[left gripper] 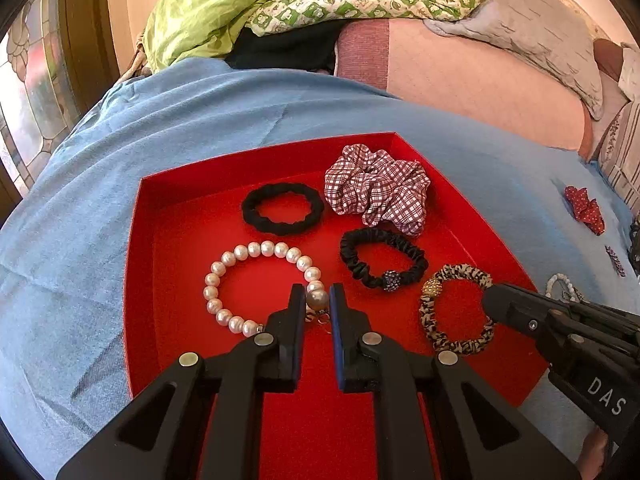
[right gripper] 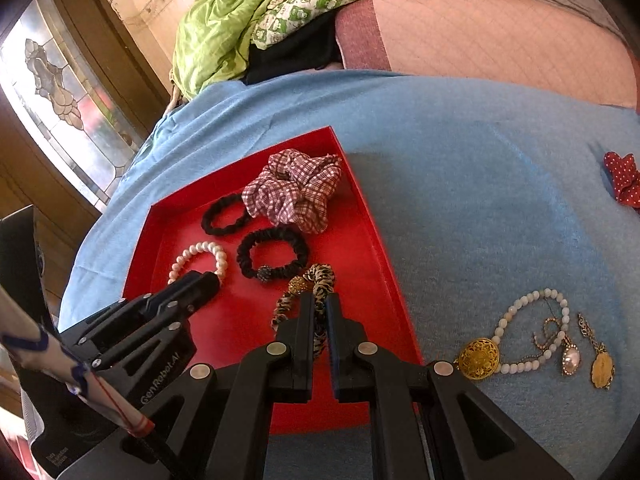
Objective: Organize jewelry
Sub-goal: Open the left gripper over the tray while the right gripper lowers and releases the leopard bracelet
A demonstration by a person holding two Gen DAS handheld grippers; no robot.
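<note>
Inside the red tray [left gripper: 144, 264], the left gripper [left gripper: 317, 300] pinches the pearl bracelet [left gripper: 256, 250] and the right gripper [right gripper: 319, 306] pinches the leopard band [right gripper: 322, 276]; behind them lie three scrunchies [left gripper: 376, 188].

A green quilt [left gripper: 224, 4] lies bunched beyond the blue cloth [left gripper: 200, 120] (stained-glass window [right gripper: 60, 92] left).

The tray [left gripper: 144, 240] is red and sits on a blue cloth [left gripper: 80, 208]. One scrunchie [left gripper: 376, 188] has red and white checks, one hair band [left gripper: 456, 308] has leopard spots, and the bracelet [left gripper: 240, 280] is pearly white.
</note>
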